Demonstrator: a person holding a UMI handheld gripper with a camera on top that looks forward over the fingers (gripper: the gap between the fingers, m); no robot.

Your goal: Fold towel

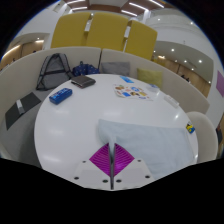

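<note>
A pale white towel [148, 133] lies on the round white table [70, 130], spread from my fingers out to the right. My gripper [112, 158] is at the towel's near edge. Its magenta pads [100, 158] are pressed together, with a thin strip of the towel's edge pinched between them. The pinched part rises slightly off the table towards the fingers.
A blue box [61, 96] and a black flat item [83, 82] lie at the table's far left. A colourful card [130, 92] lies at the far side. A dark tray [22, 112] sits off the left. Yellow partitions [100, 32] stand behind, and a chair [206, 130] stands at the right.
</note>
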